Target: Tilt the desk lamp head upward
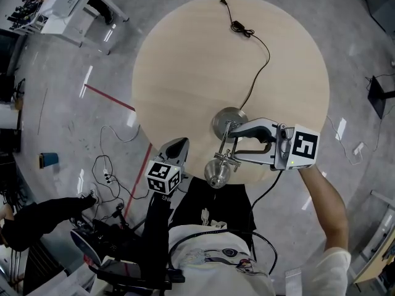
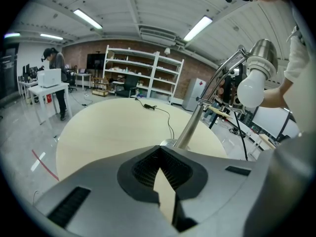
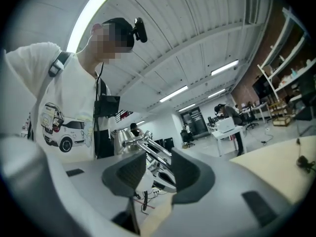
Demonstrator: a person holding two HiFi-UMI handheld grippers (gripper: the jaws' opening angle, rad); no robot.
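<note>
A chrome desk lamp stands near the front edge of the round beige table [image 1: 185, 54]. Its base [image 1: 229, 123] is on the table, and its head [image 1: 217, 171] hangs past the rim towards me. My right gripper [image 1: 229, 143] reaches in from the right, open, with the lamp's thin arm rods [image 3: 148, 149] in the gap at its fingertips [image 3: 183, 168]. I cannot tell whether they touch. The left gripper [image 1: 178, 145] hovers shut and empty left of the lamp, off the table's rim. In the left gripper view the lamp head [image 2: 256, 78] is at the upper right, above the tilted pole [image 2: 190, 127].
The lamp's black cord [image 1: 256, 73] runs across the table to a loose plug [image 1: 224, 2] at the far edge. Cables [image 1: 105, 177] and a red tape line [image 1: 108, 97] lie on the floor to the left. A white desk [image 1: 71, 8] stands at the far left.
</note>
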